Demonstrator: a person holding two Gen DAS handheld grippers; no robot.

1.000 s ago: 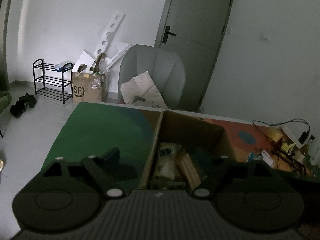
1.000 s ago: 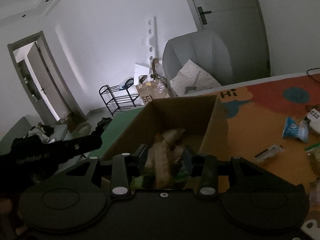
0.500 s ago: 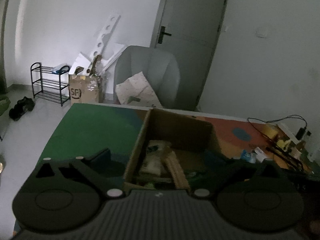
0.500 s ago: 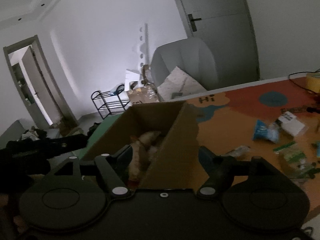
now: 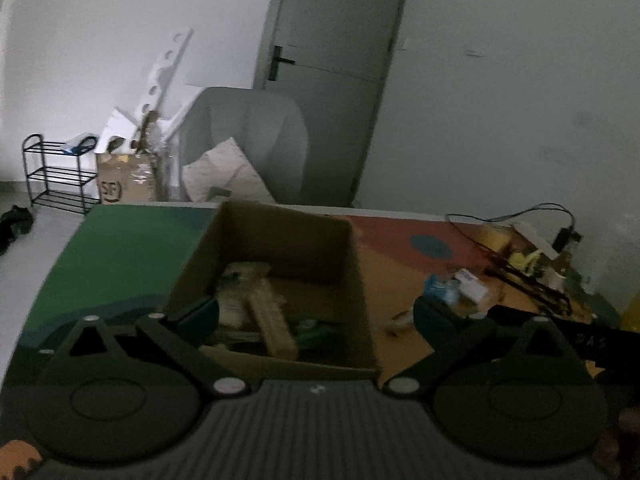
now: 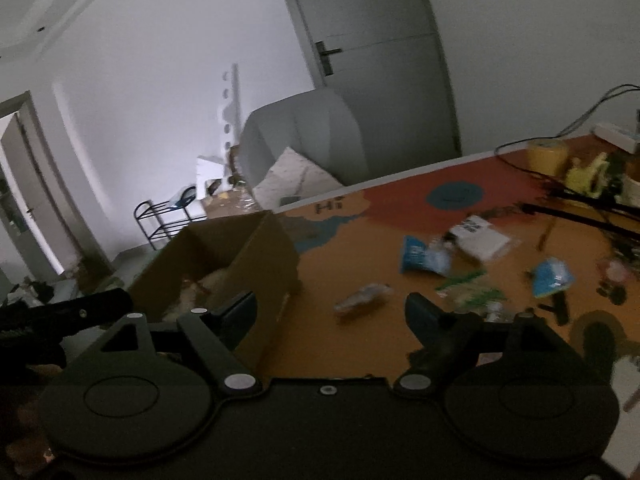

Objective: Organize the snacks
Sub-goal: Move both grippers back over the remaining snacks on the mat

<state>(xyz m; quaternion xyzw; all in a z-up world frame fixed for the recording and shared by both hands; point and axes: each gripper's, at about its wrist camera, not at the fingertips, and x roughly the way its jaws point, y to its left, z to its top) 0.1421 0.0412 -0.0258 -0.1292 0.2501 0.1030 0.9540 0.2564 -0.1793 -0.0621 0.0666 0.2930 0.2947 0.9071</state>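
Note:
An open cardboard box (image 5: 280,248) sits on the colourful mat (image 5: 120,256), with a long tan packet (image 5: 272,320) and other snacks inside. My left gripper (image 5: 316,314) is open wide, its fingers on either side of the box's near end without touching it. In the right wrist view the box (image 6: 256,248) is at the left. My right gripper (image 6: 332,314) is to its right over the mat, its jaws opening and holding nothing. Ahead of it lie a clear-wrapped snack (image 6: 362,296), a blue packet (image 6: 420,258), a green packet (image 6: 468,288) and a white packet (image 6: 480,236).
Cables (image 6: 580,200), a yellow cup (image 6: 546,156) and a power strip (image 6: 616,132) crowd the mat's far right. A second blue packet (image 6: 554,278) lies near them. Beyond the table stand a grey chair (image 5: 248,140), a door (image 5: 332,80) and a shoe rack (image 5: 56,172).
Both grippers have swung to the right, so the box has slid left in both views. The right jaws have spread and left the box for the open mat. The left jaws have widened.

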